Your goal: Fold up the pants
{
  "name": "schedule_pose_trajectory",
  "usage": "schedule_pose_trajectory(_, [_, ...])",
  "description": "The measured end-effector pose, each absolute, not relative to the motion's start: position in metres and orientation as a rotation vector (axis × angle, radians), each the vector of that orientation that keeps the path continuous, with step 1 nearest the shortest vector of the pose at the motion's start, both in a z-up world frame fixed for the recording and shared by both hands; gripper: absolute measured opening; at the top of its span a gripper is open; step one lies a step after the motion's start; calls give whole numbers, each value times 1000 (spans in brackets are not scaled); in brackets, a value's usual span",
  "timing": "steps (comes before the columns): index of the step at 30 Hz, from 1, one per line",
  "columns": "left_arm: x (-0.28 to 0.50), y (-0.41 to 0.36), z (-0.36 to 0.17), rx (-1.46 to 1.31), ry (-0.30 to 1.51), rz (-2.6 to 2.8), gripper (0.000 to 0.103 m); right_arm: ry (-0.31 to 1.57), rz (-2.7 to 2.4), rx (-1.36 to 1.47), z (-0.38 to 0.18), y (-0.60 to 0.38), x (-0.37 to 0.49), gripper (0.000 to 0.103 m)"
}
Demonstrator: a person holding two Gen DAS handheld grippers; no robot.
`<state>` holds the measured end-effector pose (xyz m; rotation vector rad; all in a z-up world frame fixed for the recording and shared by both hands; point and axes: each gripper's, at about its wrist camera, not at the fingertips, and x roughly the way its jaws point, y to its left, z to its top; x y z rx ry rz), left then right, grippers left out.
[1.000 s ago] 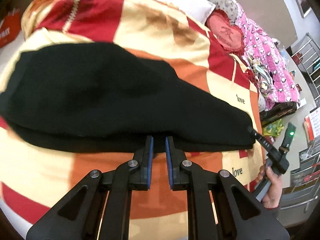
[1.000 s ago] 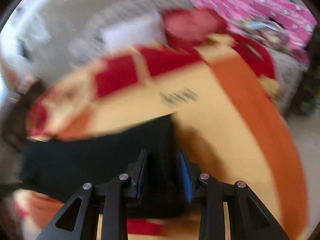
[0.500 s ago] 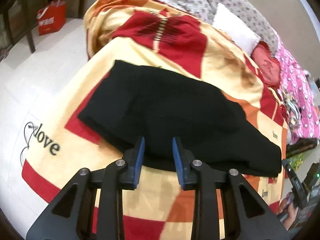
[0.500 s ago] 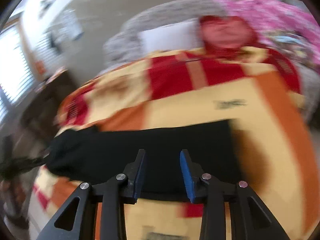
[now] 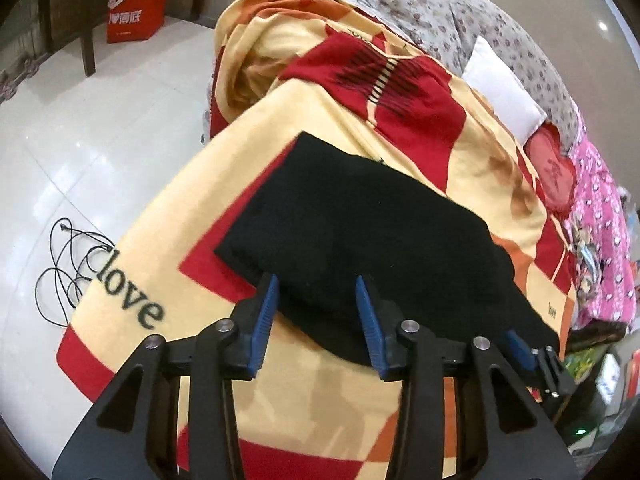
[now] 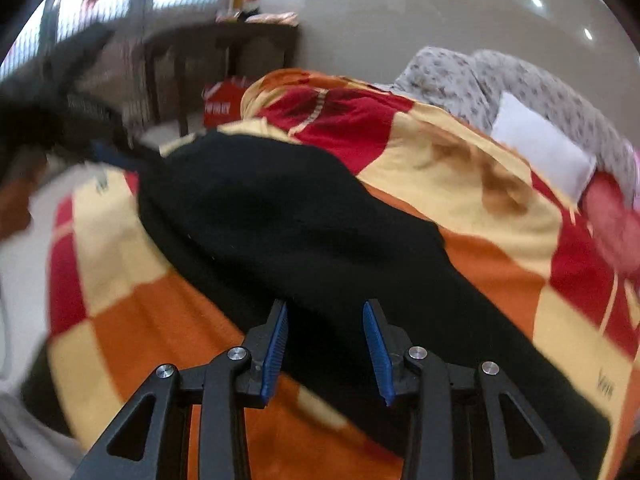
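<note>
Black pants [image 5: 360, 224] lie folded lengthwise on a red, orange and cream blanket [image 5: 132, 280] on a bed. My left gripper [image 5: 316, 292] is open at the near long edge of the pants, toward their left end, holding nothing. My right gripper [image 6: 324, 320] is open over the near edge of the pants [image 6: 288, 216], toward their right end, holding nothing. The right gripper's fingers [image 5: 520, 348] show at the right end of the pants in the left wrist view. The left gripper shows blurred at the far left of the right wrist view [image 6: 80, 132].
A white pillow [image 5: 500, 92], a red cushion [image 5: 554, 168] and pink bedding [image 5: 600, 240] lie at the head of the bed. A red bag [image 5: 136, 12] and a black cable [image 5: 64, 264] are on the tiled floor to the left. A dark table [image 6: 224, 60] stands behind.
Both grippers opened and drew back from the pants. The left gripper swung toward the left end of the pants; the right gripper swung left along them.
</note>
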<state>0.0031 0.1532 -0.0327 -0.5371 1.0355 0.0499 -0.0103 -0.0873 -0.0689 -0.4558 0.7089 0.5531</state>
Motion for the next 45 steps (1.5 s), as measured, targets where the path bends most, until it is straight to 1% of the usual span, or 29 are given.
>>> schedule_pose_trajectory(2, [4,156,-33,-545,1037,49,39,728,581,-413,-66,-90,-2,22])
schedule_pose_trajectory(3, [4,156,-32,-546,1034,48,39,734,605,-359,-61,-93,2,13])
schedule_pose_trajectory(4, [4,155,-30,-543,1029,45,39,736,632,-286,-54,-98,6,11])
schedule_pose_trajectory(6, [4,152,-27,-534,1019,37,39,752,657,-232,-48,-101,9,10])
schedule_pose_trajectory(10, [5,140,-21,-505,1006,15,39,834,709,-225,-65,-95,3,9])
schedule_pose_trajectory(13, [6,123,-20,-463,1006,-19,39,819,704,-239,-69,-96,-10,9])
schedule_pose_trajectory(17, [9,97,-21,-417,1013,-53,39,831,688,-207,-60,-103,-13,11])
schedule_pose_trajectory(21, [11,73,-23,-391,1027,-90,39,793,674,-152,-42,-121,-20,13])
schedule_pose_trajectory(24, [13,51,-25,-358,1035,-123,39,786,621,-82,-36,-132,-7,16])
schedule_pose_trajectory(27, [15,32,-31,-322,1050,-142,39,780,550,-27,-36,-134,17,16])
schedule_pose_trajectory(33, [21,22,-42,-275,1054,-102,39,836,536,39,-48,-122,73,16])
schedule_pose_trajectory(34, [22,22,-44,-274,1057,-98,41,844,525,42,-52,-120,82,16])
schedule_pose_trajectory(36, [24,22,-47,-274,1059,-94,41,862,505,58,-59,-121,93,16])
schedule_pose_trajectory(40, [26,19,-49,-256,1052,-90,41,857,493,97,-59,-127,101,16])
schedule_pose_trajectory(45, [26,16,-49,-235,1046,-83,42,851,468,44,-45,-129,82,16])
